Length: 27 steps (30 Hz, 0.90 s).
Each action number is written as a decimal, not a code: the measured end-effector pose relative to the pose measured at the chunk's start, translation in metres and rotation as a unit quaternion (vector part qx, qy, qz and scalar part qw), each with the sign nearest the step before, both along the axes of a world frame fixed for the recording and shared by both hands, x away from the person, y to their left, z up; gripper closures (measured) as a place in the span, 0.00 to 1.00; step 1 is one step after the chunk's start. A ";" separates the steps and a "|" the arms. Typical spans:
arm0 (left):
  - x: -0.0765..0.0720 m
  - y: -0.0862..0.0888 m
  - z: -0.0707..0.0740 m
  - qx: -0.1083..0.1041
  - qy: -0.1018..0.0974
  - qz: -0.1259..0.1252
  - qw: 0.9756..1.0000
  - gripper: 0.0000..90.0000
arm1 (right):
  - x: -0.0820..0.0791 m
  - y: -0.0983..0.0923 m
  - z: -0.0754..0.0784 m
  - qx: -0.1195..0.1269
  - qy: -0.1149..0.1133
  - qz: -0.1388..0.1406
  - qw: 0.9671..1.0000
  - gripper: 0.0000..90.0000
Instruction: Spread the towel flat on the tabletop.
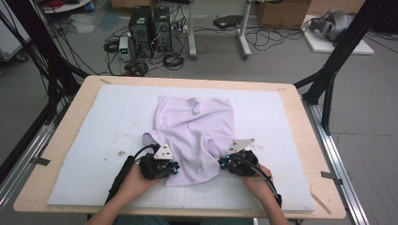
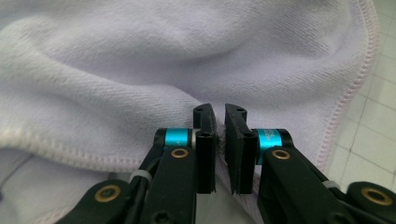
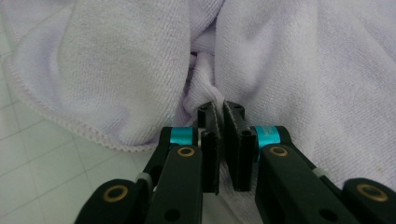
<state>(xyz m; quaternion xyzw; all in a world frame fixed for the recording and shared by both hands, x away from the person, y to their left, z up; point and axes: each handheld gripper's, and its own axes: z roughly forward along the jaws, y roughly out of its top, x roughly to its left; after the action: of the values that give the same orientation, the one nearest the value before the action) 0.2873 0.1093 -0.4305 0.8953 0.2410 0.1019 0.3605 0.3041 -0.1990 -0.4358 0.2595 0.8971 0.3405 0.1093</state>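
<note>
Both hand-held grippers (image 1: 174, 169) (image 1: 224, 161) apparently pinch the lavender towel (image 1: 197, 129).

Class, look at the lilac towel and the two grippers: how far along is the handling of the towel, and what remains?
Done: both grippers have shut on the lilac towel, the left gripper and the right gripper each pinching a fold near its front edge. In hand: that two-point grip. Left: the towel lies crumpled on the white mat, so spreading or folding it has not started.

Towel (image 1: 195, 136) lies crumpled on mat (image 1: 281, 122), mat on table (image 1: 70, 122). Left gripper (image 1: 174, 169) at towel's near-left edge, right gripper (image 1: 223, 163) at near-right edge. Computers (image 1: 150, 28) on floor behind table.
</note>
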 end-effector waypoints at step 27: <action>0.004 0.089 0.029 -0.088 -0.025 0.115 0.989 0.83 | 0.014 -0.066 0.054 0.058 -0.023 -0.044 0.997 0.84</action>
<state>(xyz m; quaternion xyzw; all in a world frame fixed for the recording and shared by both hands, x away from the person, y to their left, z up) 0.2917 0.1986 -0.4018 0.8237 0.3410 0.1438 0.4296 0.3177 -0.2646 -0.3821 0.2970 0.8606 0.3929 0.1298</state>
